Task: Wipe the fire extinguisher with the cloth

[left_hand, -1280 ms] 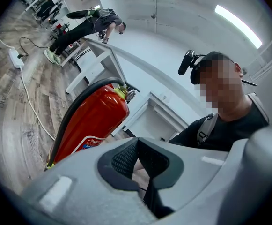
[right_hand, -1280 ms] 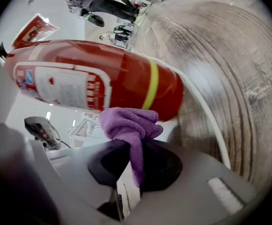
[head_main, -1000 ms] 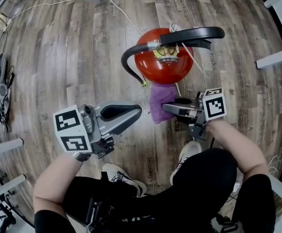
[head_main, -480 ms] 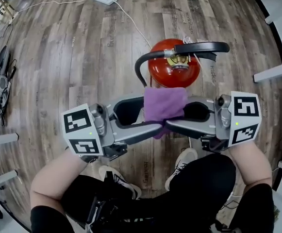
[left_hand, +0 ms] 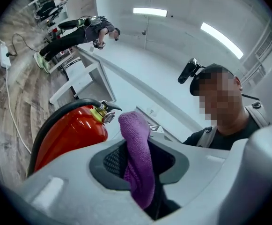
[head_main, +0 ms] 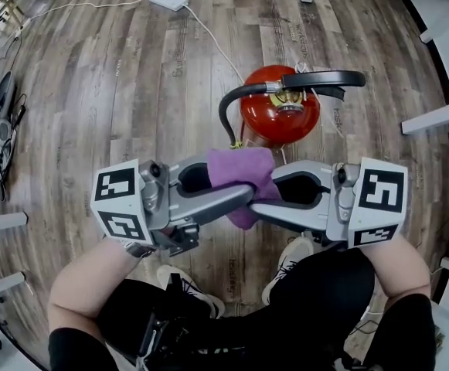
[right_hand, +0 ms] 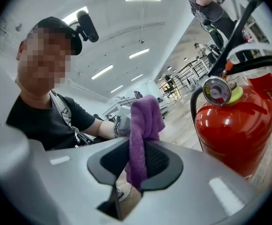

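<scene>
- Cloth (head_main: 242, 213), purple and bunched, held up between both grippers just in front of the fire extinguisher (head_main: 274, 122), clear of its red body.
- Fire extinguisher upright on the wooden floor (head_main: 131, 91), black hose (head_main: 226, 114) curving down its left side, black handle (head_main: 324, 78) across the top, pressure gauge (right_hand: 216, 91) facing the right gripper.
- Left gripper (head_main: 228, 180): jaws just closed in, now pinched on one fold of the cloth, the fabric standing up between the pads in the left gripper view.
- Right gripper (head_main: 267, 190): jaws just eased a little wider, yet pressing on the cloth by the look of the right gripper view, the fabric filling the gap between the pads.
- Both grippers tip to tip, roughly level, above the person's knees.
- Step in hand, as a judgement: regripping or sharing the cloth between the two grippers ahead of the wipe; no contact with the cylinder yet, so wiping not begun.
- Next move, as a judgement: settle on one firm hold, or stretch the cloth flat between the two, then carry it forward and down onto the near side of the red shell.
- Care needed round the hose and gauge, likely snags for loose fabric.
- Risk of a dropped cloth if the right grip loosens before the left one bites properly.
</scene>
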`<state>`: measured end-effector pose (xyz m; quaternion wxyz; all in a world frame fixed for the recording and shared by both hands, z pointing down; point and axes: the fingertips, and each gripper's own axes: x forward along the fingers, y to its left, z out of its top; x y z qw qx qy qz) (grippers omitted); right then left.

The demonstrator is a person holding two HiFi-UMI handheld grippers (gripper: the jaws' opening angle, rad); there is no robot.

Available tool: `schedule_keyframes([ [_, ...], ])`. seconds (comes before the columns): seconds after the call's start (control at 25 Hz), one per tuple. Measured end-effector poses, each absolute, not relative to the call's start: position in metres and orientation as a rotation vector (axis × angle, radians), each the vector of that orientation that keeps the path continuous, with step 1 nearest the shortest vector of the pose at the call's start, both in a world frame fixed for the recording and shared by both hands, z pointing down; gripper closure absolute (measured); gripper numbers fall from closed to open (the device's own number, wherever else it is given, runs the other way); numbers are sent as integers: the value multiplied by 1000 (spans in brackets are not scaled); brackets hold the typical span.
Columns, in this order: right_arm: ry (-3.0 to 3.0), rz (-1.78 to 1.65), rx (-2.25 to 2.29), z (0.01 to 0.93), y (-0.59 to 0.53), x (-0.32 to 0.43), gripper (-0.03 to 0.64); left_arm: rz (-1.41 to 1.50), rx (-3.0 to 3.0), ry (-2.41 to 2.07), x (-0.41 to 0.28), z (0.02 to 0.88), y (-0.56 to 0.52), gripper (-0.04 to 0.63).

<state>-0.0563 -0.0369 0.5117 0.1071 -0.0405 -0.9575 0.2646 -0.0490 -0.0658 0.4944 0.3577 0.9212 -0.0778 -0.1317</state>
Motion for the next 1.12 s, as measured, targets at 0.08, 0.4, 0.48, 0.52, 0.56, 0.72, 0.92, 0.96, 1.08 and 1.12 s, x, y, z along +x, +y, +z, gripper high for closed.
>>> schedule_keyframes([
  [0.08,-2823,790,-76,508,-40,-55,513,-354,2389,-217,-56,488,-71,507],
  [0.4,-3016,789,287,427,-53,-22,577,-42,2745,-460,-107,441,-113,510],
  [0.48,-3065,879,305,413,-50,-13,589,184,2864,-551,-110,440,-126,509],
  [0.52,-3079,922,324,411,-51,-6,591,287,2910,-591,-110,439,-133,508],
  [0.56,-3087,956,359,413,-56,2,594,375,2950,-617,-108,437,-140,508],
  [0.72,-3142,1116,581,429,-96,46,614,787,3036,-571,-87,440,-160,508],
  [0.92,-3236,1243,711,424,-118,82,614,1291,3044,-413,-50,466,-175,508],
  [0.96,-3249,1238,714,424,-119,86,614,1331,3060,-386,-41,469,-177,508],
  [1.08,-3280,1253,699,424,-121,95,615,1358,3104,-358,-17,469,-184,508],
  [1.12,-3287,1261,693,424,-121,98,614,1359,3117,-356,-10,467,-186,508],
])
